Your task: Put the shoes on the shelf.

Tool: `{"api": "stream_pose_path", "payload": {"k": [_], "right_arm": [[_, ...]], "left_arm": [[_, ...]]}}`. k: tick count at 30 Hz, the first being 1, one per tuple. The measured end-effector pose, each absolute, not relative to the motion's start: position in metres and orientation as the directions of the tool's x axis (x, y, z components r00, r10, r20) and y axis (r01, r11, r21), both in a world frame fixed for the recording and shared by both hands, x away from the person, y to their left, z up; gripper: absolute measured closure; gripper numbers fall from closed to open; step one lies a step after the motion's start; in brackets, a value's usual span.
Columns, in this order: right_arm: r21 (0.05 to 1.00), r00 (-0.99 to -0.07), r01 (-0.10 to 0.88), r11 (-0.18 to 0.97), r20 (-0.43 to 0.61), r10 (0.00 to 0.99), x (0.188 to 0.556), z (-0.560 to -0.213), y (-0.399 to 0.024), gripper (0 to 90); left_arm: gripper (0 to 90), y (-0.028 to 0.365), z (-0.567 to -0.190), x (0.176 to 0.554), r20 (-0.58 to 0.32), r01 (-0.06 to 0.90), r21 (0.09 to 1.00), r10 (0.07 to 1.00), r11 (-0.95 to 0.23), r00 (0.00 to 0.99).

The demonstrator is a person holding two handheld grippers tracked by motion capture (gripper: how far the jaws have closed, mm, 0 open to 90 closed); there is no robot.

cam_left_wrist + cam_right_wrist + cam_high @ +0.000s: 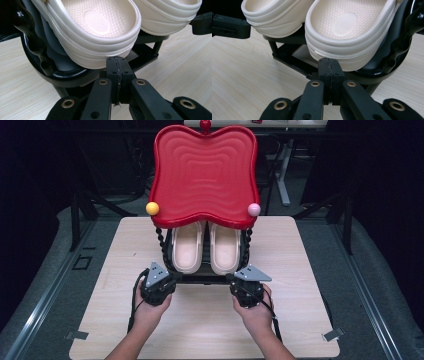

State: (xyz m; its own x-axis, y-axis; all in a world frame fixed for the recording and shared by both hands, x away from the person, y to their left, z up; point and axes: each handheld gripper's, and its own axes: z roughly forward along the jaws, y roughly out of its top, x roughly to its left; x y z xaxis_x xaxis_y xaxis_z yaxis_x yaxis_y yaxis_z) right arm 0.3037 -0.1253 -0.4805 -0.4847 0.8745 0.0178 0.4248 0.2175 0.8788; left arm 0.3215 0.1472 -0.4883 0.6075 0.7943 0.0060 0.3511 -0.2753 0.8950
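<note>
Topping the high view: red tray (205,170)

We find no readable text, label, brand, number or sign in any view. The cream clogs (100,32) show a plain stippled insole with a smooth oval patch and no lettering we can make out, and the red tray (204,172) bears ripples, not writing.

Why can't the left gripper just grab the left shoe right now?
It probably can reach: the left gripper sits right under the left shoe's heel with nothing between them. But its fingers are pressed shut, so they would have to open first.
</note>
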Motion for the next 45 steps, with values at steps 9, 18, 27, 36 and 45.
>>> {"api": "stream_pose_path", "payload": {"k": [9, 18, 27, 36, 45], "right_arm": [[0.883, -0.475, 0.414, 0.222, 0.002, 0.88, 0.315, -0.476, -0.118, 90.0], [0.871, -0.469, 0.432, 0.233, -0.004, 0.883, 0.325, -0.48, -0.114, 90.0], [0.87, -0.464, 0.448, 0.206, 0.03, 0.885, 0.332, -0.486, -0.109, 89.7], [0.867, -0.466, 0.453, 0.207, 0.032, 0.884, 0.336, -0.489, -0.103, 87.9], [0.881, -0.473, 0.441, 0.168, 0.07, 0.878, 0.328, -0.487, -0.11, 78.1]], "left_arm": [[90.0, 0.14, -0.486, 0.333, 0.012, 0.356, 0.891, 0.797, -0.283, 0.603], [89.9, 0.137, -0.488, 0.344, -0.002, 0.376, 0.886, 0.808, -0.272, 0.59], [89.9, 0.13, -0.491, 0.347, 0.01, 0.383, 0.876, 0.805, -0.293, 0.593], [88.8, 0.128, -0.493, 0.349, 0.008, 0.384, 0.875, 0.804, -0.293, 0.594], [76.5, 0.134, -0.489, 0.34, -0.012, 0.368, 0.891, 0.795, -0.267, 0.607]]}}
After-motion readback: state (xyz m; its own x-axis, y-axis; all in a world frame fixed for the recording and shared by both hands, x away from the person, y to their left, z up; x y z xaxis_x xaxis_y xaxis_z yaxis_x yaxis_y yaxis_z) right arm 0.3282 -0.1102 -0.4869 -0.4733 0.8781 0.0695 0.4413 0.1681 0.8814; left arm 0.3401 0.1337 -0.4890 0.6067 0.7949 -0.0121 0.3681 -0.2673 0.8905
